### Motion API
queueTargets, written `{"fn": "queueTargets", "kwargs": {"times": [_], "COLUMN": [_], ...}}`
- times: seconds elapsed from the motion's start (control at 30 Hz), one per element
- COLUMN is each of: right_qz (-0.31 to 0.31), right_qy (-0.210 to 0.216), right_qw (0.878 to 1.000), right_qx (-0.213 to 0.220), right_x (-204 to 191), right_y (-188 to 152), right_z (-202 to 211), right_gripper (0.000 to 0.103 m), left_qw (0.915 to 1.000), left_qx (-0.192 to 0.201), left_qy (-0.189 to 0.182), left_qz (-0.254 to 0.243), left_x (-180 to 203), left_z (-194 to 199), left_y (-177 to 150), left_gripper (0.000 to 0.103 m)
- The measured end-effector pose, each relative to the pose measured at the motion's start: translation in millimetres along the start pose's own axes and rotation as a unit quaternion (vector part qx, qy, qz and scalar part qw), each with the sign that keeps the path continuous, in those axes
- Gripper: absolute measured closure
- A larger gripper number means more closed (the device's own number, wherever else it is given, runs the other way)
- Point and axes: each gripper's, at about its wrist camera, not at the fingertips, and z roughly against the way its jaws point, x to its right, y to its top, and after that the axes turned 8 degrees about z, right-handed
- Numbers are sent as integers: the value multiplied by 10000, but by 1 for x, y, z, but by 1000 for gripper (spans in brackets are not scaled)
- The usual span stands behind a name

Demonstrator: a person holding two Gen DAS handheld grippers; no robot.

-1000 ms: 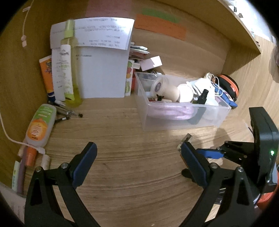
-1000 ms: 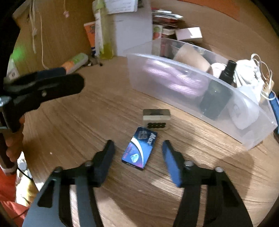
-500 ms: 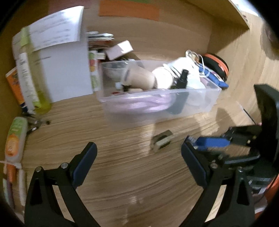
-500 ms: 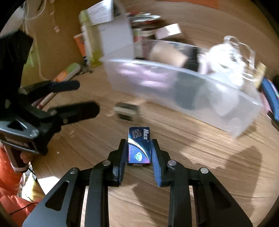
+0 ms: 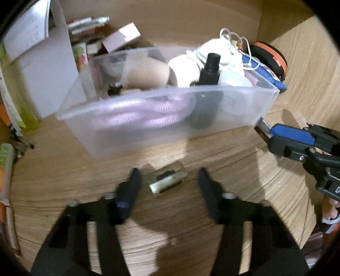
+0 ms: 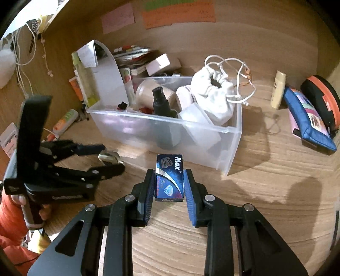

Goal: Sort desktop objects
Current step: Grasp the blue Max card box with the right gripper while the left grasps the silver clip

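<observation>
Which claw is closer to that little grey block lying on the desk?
Left. The left claw straddles the grey block, jaws closing; the right claw is off beside it, gripping a blue Max box.

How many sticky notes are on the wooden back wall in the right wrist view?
3: a pink sticky note on the left, a green sticky note at the top edge, an orange sticky note below the green. More may be outside the frame.

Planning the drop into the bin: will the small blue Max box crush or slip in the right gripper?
The blue box looks like thin card, so probably light and crushable. The right gripper clamps its flat sides squarely, so slipping seems unlikely.
</observation>
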Motion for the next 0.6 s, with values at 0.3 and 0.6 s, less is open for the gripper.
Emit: {"fn": "queueTargets", "kwargs": {"times": [0.3,0.6], "right_qz": [30,-64], "right_qy": [110,114], "right_qw": [9999,9993], "right_qx": [123,354], "right_x": [-1,2], "right_y": [3,16], "right_z": [2,16], "right_gripper": [78,78], "left_qw": [9996,9963], "left_qx": [266,843], "left_qy": [-45,-85], "left_qz": [101,162], "left_x": [-10,-15], "left_z": [16,47], "left_y": [0,11], "left_gripper": [67,67]}}
